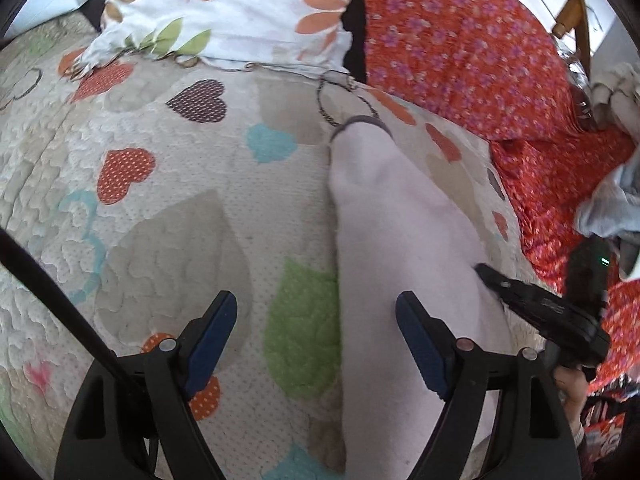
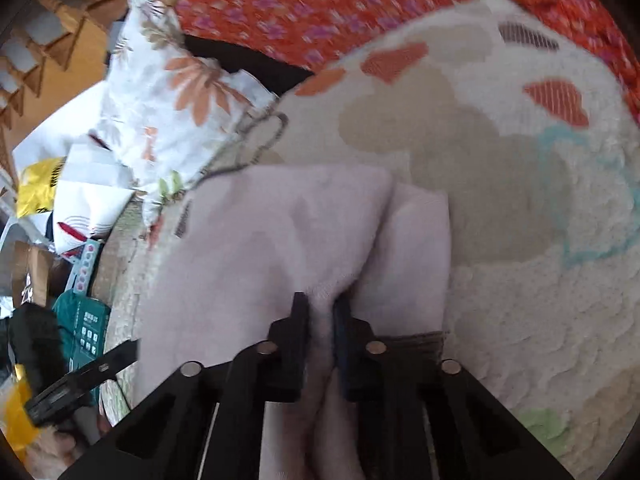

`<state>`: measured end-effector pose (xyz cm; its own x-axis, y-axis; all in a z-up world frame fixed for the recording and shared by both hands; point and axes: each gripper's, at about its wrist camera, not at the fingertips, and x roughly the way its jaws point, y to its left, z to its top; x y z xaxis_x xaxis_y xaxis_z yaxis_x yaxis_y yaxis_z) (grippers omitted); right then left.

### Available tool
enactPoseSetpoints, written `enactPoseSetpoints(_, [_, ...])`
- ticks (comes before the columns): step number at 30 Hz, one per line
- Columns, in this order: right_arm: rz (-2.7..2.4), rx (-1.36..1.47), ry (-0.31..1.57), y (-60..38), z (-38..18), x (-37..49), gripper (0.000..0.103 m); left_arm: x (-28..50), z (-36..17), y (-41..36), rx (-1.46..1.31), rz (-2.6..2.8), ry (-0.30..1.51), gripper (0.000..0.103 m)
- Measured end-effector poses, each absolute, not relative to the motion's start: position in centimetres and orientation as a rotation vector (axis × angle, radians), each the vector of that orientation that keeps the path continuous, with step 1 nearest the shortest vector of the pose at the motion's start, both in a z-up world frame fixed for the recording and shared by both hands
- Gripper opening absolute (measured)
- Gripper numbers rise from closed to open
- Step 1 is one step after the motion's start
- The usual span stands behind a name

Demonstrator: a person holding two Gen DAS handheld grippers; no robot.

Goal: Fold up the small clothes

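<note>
A pale pink sock (image 1: 392,224) with a grey cuff lies stretched on the heart-patterned quilt (image 1: 168,208). My left gripper (image 1: 316,320) is open just above the quilt, its right finger over the sock's near part. My right gripper (image 1: 486,274) comes in from the right and pinches the sock's edge. In the right wrist view the right gripper (image 2: 322,308) is shut on a bunched fold of the sock (image 2: 280,232), part of it doubled over. The left gripper (image 2: 120,354) shows at the lower left.
A white floral pillow (image 1: 224,12) and a red floral cloth (image 1: 472,48) lie at the far side of the quilt. Other clothes (image 1: 608,204) are piled at the right. Boxes and packets (image 2: 84,320) sit beside the bed.
</note>
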<state>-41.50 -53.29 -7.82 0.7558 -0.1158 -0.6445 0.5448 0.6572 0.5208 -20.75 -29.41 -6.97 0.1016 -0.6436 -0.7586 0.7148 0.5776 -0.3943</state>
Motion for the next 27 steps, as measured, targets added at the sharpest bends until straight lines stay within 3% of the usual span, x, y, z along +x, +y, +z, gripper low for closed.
enactPoseSetpoints(5, [-0.621, 0.646, 0.655, -53.8, -6.5, -43.6, 0.002, -20.5, -8.0, -30.2, 0.046, -1.038, 1.116, 0.085])
enactPoseSetpoints(9, [-0.598, 0.713, 0.65, -54.4, -6.9, -44.7, 0.005, -20.7, -8.8, -30.8, 0.035, -1.067, 1.133, 0.088])
enactPoseSetpoints(10, [-0.576, 0.757, 0.634, -54.7, -7.0, -45.3, 0.009, -20.6, -9.0, -30.9, 0.028, -1.075, 1.143, 0.089])
enactPoseSetpoints(11, [-0.559, 0.784, 0.623, -54.9, -7.1, -45.6, 0.032, -20.4, -9.2, -31.0, 0.015, -1.084, 1.155, 0.091])
enactPoseSetpoints(12, [-0.535, 0.825, 0.602, -55.1, -7.2, -46.2, 0.062, -20.1, -9.5, -31.2, -0.005, -1.097, 1.172, 0.091])
enactPoseSetpoints(13, [-0.518, 0.851, 0.583, -55.1, -7.3, -46.6, 0.068, -19.8, -9.9, -31.2, -0.035, -1.118, 1.188, 0.091])
enactPoseSetpoints(21, [-0.365, 0.983, 0.557, -55.0, -9.9, -44.9, 0.069, -17.6, -9.8, -29.5, -0.332, -1.195, 1.238, 0.095])
enactPoseSetpoints(26, [-0.388, 0.895, 0.577, -53.9, -10.5, -42.9, 0.07, -19.9, -10.6, -31.7, -0.205, -1.243, 1.262, 0.096])
enactPoseSetpoints(27, [-0.394, 0.879, 0.583, -53.8, -10.5, -42.7, 0.063, -20.6, -11.1, -32.5, -0.16, -1.255, 1.282, 0.096])
